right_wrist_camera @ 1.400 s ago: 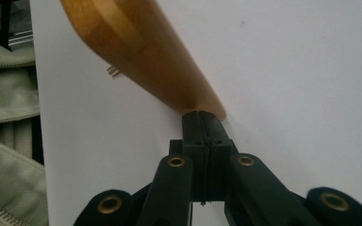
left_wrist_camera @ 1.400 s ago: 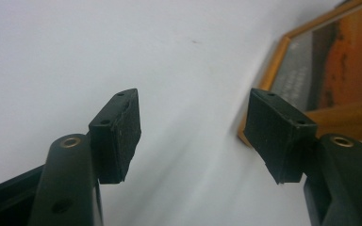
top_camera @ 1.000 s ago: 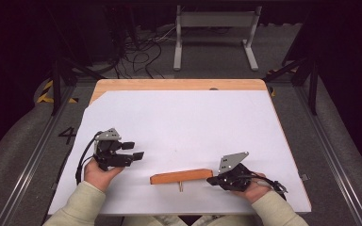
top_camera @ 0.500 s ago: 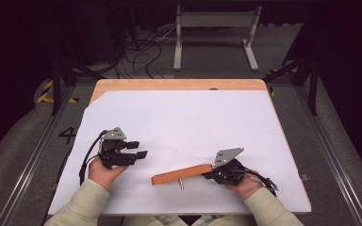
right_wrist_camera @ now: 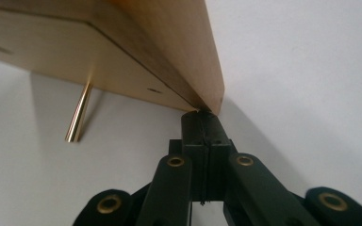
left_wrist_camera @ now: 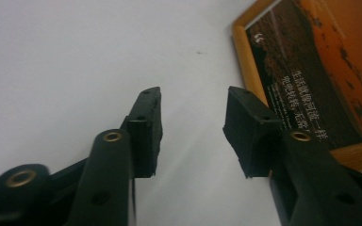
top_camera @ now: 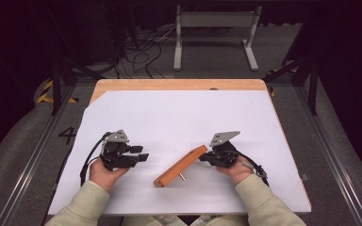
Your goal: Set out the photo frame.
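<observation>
A wooden picture frame (top_camera: 179, 165) stands on edge on the white tabletop (top_camera: 179, 117), slanting from near left to far right, with a brass peg (top_camera: 182, 177) sticking out below it. My right gripper (top_camera: 202, 157) is shut, its tips touching the frame's far right end. In the right gripper view the closed jaws (right_wrist_camera: 202, 117) meet the frame's lower corner (right_wrist_camera: 122, 47) beside the peg (right_wrist_camera: 79, 115). My left gripper (top_camera: 143, 153) rests left of the frame, open with nothing between the jaws, which have just been closing. The left gripper view has the gap (left_wrist_camera: 193, 106) over bare table and the frame's orange printed face (left_wrist_camera: 311, 70) at upper right.
The white sheet covers a wooden table whose bare edge (top_camera: 179, 84) runs along the far side. Beyond it are floor cables (top_camera: 141, 52) and a metal stand (top_camera: 214, 28). Metal rails (top_camera: 33, 155) flank the table.
The frame has swung: its right end turned away from the person as the right gripper pushed forward and left. The left gripper's jaws have narrowed; its hand stayed put.
</observation>
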Demonstrator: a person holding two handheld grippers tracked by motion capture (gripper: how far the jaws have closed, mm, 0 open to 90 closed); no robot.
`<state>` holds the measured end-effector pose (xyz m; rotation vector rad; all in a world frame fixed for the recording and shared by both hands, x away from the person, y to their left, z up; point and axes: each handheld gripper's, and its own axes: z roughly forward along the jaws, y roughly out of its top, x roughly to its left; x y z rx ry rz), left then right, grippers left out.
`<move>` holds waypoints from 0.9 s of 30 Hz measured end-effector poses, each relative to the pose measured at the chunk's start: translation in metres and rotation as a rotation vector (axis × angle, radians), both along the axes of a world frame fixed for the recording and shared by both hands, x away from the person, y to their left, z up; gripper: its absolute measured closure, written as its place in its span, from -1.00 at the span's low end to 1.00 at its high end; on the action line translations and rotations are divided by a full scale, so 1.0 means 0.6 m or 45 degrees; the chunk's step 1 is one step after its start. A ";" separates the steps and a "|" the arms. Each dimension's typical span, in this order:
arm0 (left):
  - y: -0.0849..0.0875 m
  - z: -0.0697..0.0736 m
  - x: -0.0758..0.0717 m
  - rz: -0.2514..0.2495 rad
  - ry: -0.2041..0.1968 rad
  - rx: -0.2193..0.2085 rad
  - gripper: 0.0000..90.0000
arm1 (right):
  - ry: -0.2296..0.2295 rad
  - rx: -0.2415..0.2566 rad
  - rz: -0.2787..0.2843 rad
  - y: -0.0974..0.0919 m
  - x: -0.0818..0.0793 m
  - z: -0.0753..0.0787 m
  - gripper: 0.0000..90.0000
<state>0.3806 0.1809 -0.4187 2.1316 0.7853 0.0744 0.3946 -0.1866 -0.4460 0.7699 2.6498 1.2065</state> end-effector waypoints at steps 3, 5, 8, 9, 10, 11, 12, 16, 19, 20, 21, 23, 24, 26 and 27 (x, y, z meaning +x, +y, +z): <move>-0.001 0.000 -0.002 -0.019 0.011 0.008 0.47 | -0.024 -0.001 -0.018 0.013 0.014 0.000 1.00; -0.002 -0.001 -0.003 -0.027 0.010 0.017 0.53 | -0.037 0.004 -0.020 0.018 0.019 -0.001 1.00; -0.007 -0.004 -0.004 -0.058 0.024 0.041 0.68 | -0.015 0.012 -0.049 0.033 0.037 -0.002 1.00; -0.008 -0.004 -0.004 -0.064 0.028 0.048 0.71 | -0.021 0.023 -0.059 0.038 0.042 -0.002 1.00; -0.009 -0.006 -0.005 -0.072 0.033 0.056 0.74 | -0.023 0.031 -0.064 0.041 0.045 -0.002 1.00; -0.010 -0.006 -0.005 -0.086 0.033 0.072 0.76 | -0.016 0.034 -0.066 0.045 0.049 -0.003 1.00; -0.012 -0.007 -0.006 -0.091 0.043 0.073 0.78 | -0.013 0.034 -0.063 0.051 0.054 -0.003 1.00; -0.017 -0.012 -0.007 -0.125 0.052 0.104 0.81 | -0.021 0.041 -0.063 0.060 0.059 -0.002 1.00; -0.021 -0.014 -0.009 -0.147 0.064 0.121 0.84 | -0.026 0.061 -0.067 0.066 0.066 -0.003 1.00; -0.022 -0.014 -0.009 -0.165 0.063 0.136 0.84 | -0.022 0.066 -0.071 0.069 0.068 -0.003 1.00; -0.023 -0.015 -0.011 -0.170 0.073 0.137 0.85 | -0.025 0.067 -0.072 0.071 0.070 -0.002 1.00; -0.025 -0.016 -0.013 -0.198 0.080 0.151 0.89 | -0.031 0.067 -0.072 0.072 0.070 -0.001 1.00; -0.025 -0.016 -0.013 -0.198 0.080 0.151 0.89 | -0.058 0.058 -0.069 0.067 0.066 0.006 1.00; -0.030 -0.020 -0.018 -0.244 0.107 0.167 0.94 | -0.104 0.008 -0.072 0.056 0.059 0.015 1.00; -0.036 -0.024 -0.019 -0.273 0.130 0.199 0.98 | -0.104 0.006 -0.095 0.037 0.052 0.026 1.00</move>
